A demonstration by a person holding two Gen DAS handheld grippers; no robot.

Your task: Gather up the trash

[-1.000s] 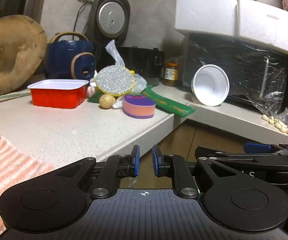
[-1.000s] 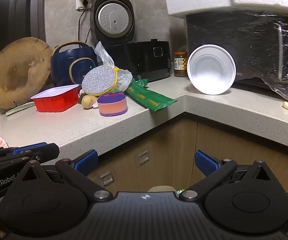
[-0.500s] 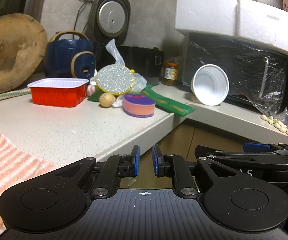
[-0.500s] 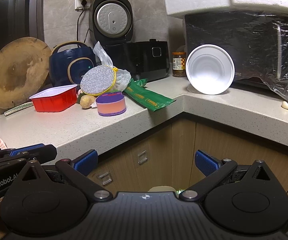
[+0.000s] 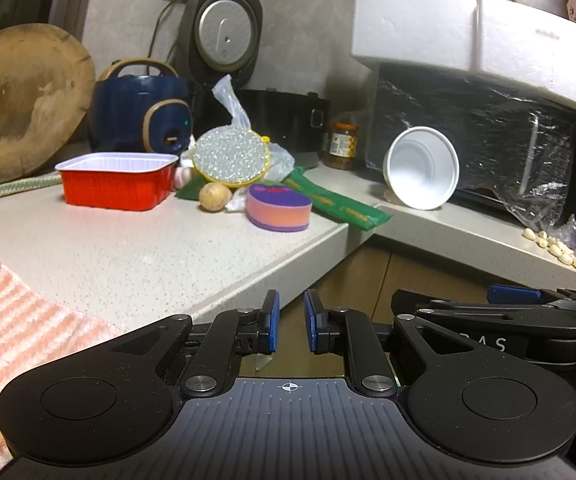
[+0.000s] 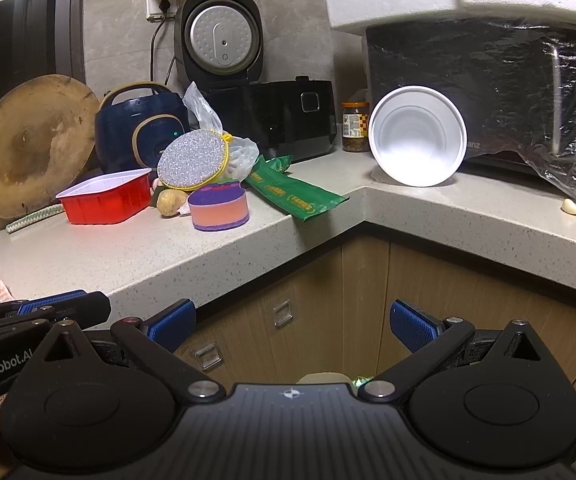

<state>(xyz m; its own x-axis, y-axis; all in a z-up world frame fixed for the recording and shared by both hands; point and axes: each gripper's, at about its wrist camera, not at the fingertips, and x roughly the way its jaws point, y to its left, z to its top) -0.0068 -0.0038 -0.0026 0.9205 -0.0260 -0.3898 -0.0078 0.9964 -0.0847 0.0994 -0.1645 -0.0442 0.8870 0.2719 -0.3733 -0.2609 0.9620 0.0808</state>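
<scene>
Both tools sit low, below the surface (image 6: 247, 256) edge, in front of the corner cabinets. Neither is near any trash yet.

Left tool (image 5: 290, 322): jaws nearly closed, a narrow gap between the blue pads, nothing in it. Right tool (image 6: 292, 320): spread wide, empty.

Trash candidates all lie up and ahead on the surface:
- green wrapper (image 6: 294, 196): flat, long axis running from the back clutter out to the inner corner, its near end overhanging the edge. Closest item to both tools.
- white bowl (image 6: 418, 136): tipped on its side, mouth facing the tools, leaning on the black foil-wrapped appliance. Right of the wrapper.
- red tray (image 5: 117, 180): upright, further left, beside the sponge (image 5: 279, 208) and potato (image 5: 215, 197).
- clear bag (image 5: 233, 106) behind the scrubber (image 5: 229, 156).

Key relation: the wrapper tip points roughly at the right tool, slightly left of its centreline. My read is the right tool takes it, being already spread and squarely facing that corner. It needs to rise and go forward, jaws across the wrapper's short axis at the overhang.

Risk: thin film, pads may slip off or drag it into the sponge.
</scene>
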